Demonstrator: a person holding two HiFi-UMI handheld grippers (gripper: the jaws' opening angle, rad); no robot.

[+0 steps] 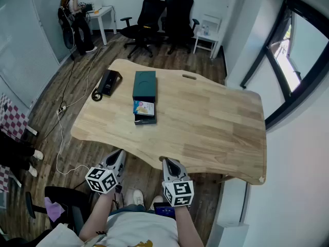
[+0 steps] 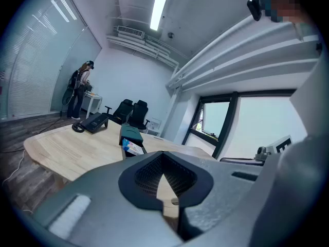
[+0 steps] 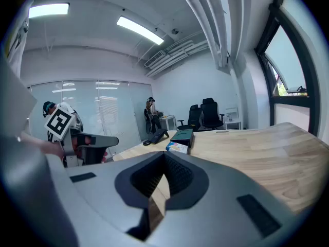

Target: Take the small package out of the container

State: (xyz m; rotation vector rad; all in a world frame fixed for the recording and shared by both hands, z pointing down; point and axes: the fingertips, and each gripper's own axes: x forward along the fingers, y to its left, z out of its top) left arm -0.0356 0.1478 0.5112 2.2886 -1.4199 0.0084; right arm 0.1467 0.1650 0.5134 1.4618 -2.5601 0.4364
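A dark green container [image 1: 144,84] lies left of centre on the wooden table [image 1: 216,127]. Its near end is pulled open, and a small colourful package [image 1: 144,107] lies inside. Both grippers hover off the table's near edge, well short of the container. My left gripper [image 1: 119,153] has its jaws together and holds nothing. To its right, my right gripper [image 1: 170,161] looks the same, jaws touching and empty. The left gripper view shows the container [image 2: 130,133] and package [image 2: 134,147] far beyond the jaws [image 2: 163,181]. The right gripper view shows the container [image 3: 183,134] and package [image 3: 177,147] past its jaws [image 3: 163,181].
A black device [image 1: 109,81] with a coiled cable lies left of the container. Black office chairs [image 1: 164,14] and a white side table [image 1: 206,35] stand beyond the table. A person [image 1: 76,19] stands at a white desk at the back left. A cable [image 1: 61,138] trails over the floor.
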